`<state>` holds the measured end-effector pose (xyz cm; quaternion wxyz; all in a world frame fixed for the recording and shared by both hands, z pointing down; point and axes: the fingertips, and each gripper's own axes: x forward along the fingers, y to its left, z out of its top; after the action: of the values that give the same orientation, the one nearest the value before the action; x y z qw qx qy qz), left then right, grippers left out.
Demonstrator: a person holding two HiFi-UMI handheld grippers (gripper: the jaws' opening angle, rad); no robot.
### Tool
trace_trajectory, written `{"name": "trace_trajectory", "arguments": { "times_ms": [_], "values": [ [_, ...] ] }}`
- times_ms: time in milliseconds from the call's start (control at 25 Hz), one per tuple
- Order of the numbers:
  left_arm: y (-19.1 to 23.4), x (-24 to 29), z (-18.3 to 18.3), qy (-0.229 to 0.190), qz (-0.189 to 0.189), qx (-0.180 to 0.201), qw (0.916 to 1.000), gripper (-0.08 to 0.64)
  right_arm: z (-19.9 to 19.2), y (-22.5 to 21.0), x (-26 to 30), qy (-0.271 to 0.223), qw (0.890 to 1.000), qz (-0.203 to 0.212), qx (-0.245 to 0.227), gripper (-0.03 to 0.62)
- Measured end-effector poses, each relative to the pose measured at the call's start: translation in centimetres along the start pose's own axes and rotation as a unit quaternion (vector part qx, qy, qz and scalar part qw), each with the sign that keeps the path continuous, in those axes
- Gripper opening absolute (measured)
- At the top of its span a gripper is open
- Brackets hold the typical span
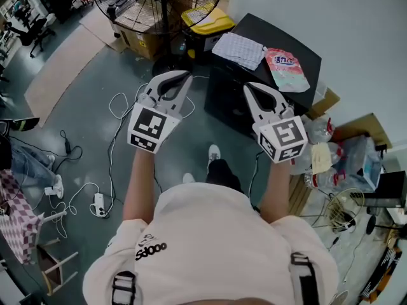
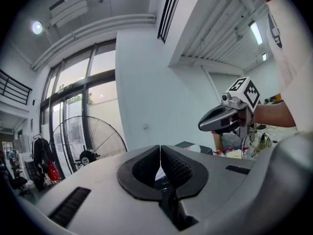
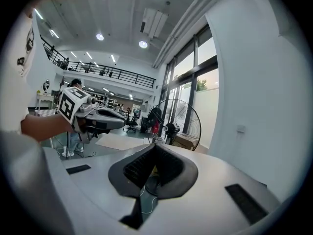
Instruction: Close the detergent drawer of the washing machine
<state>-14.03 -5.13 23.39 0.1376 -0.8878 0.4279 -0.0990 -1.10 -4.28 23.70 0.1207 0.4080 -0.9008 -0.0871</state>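
So the person is holding both arms out roughly level over the floor. The left tongs (image 1: pixel 180 75) are sitting clenched tight, pads pressing together with nothing between them. The right tongs (image 1: pixel 249 86) are doing the same, clamped on nothing. Just ahead of the right one a black boxy unit (image 1: pixel 254 27) is standing against the white wall, with a checked cloth (image 1: pixel 238 48) and a pink pouch (image 1: pixel 286 68) lying on its top. Honestly I'm not managing to pick out the detergent drawer in any view, so I can't tell where it is. A big floor fan (image 1: pixel 159 5) and a yellow-lidded bin (image 1: pixel 206 21) are standing left of the unit.
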Motion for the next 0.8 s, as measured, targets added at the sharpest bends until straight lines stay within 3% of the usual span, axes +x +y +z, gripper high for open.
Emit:
{"name": "trace_trajectory", "arguments": {
  "times_ms": [800],
  "values": [
    [-1.3, 0.8, -1.0, 0.011, -0.013, -0.005, 0.9998, 0.021, -1.7, -0.6, 0.1, 0.011, 1.000, -0.018, 0.020, 0.006]
  ]
}}
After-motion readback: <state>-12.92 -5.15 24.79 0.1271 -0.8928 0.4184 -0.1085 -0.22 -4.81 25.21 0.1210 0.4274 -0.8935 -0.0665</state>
